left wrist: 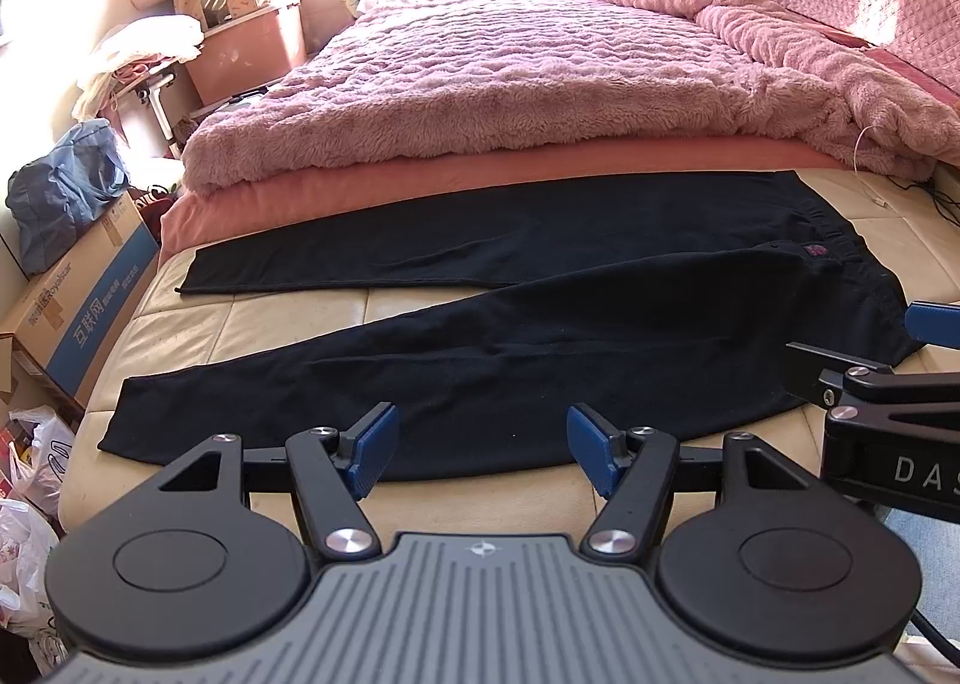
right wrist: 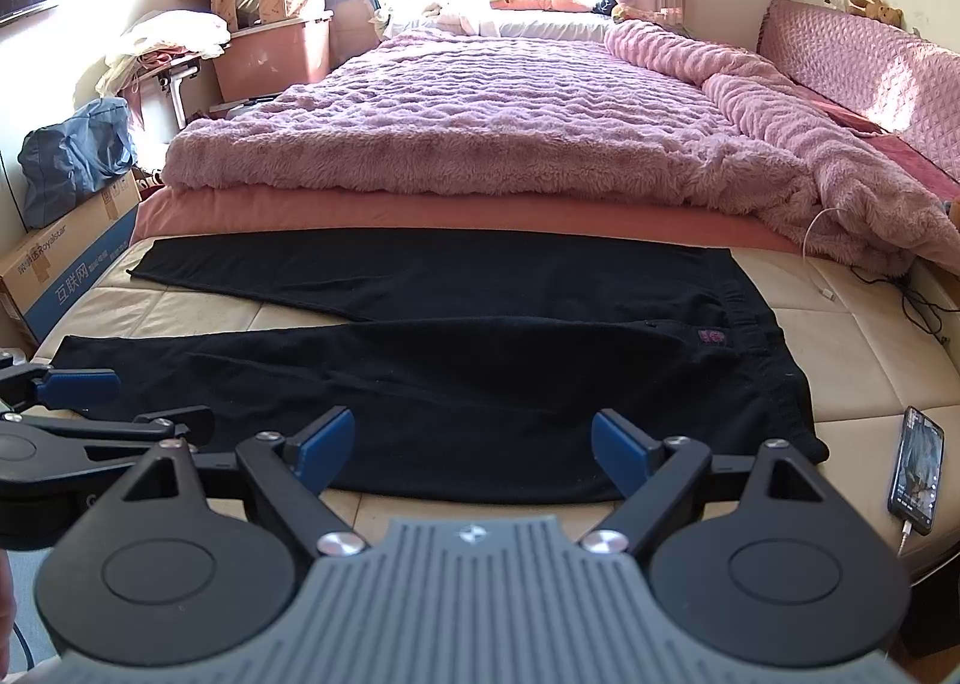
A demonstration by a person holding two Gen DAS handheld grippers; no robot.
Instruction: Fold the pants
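Observation:
Black pants point(left wrist: 540, 336) lie flat on the cream mattress point(left wrist: 252, 318), the two legs spread apart toward the left, the waistband with a small purple label at the right. They also show in the right wrist view point(right wrist: 480, 384). My left gripper point(left wrist: 483, 447) is open and empty, just above the near leg's front edge. My right gripper point(right wrist: 474, 447) is open and empty, above the front edge of the pants near the seat. The right gripper shows at the right edge of the left wrist view point(left wrist: 870, 360), and the left gripper at the left edge of the right wrist view point(right wrist: 102, 402).
A fluffy pink blanket point(left wrist: 540, 84) on a pink pad lies just behind the pants. A phone point(right wrist: 917, 471) on a cable lies on the mattress at the right. Cardboard box point(left wrist: 78, 300), blue bag point(left wrist: 60, 204) and plastic bags point(left wrist: 24, 504) stand off the left edge.

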